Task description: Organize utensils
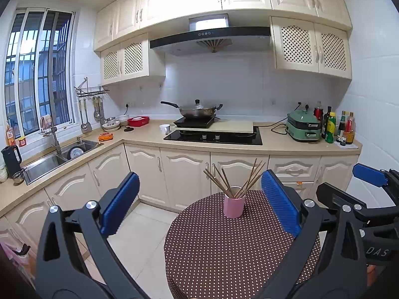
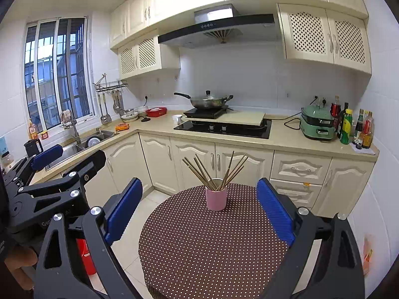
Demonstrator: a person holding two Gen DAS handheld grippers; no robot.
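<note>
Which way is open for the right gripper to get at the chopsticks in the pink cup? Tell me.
Probably straight ahead: the right gripper is open and empty, the chopsticks fan upright out of the pink cup, and only bare dotted tablecloth lies between. The left gripper is off to the side.

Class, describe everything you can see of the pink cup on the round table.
The pink cup is a plain, handleless cylinder with a matte look, standing upright near the far edge of the table on its dotted brown cloth. Brown chopsticks stand in it, fanning outwards over the rim. Neither gripper touches it.
</note>
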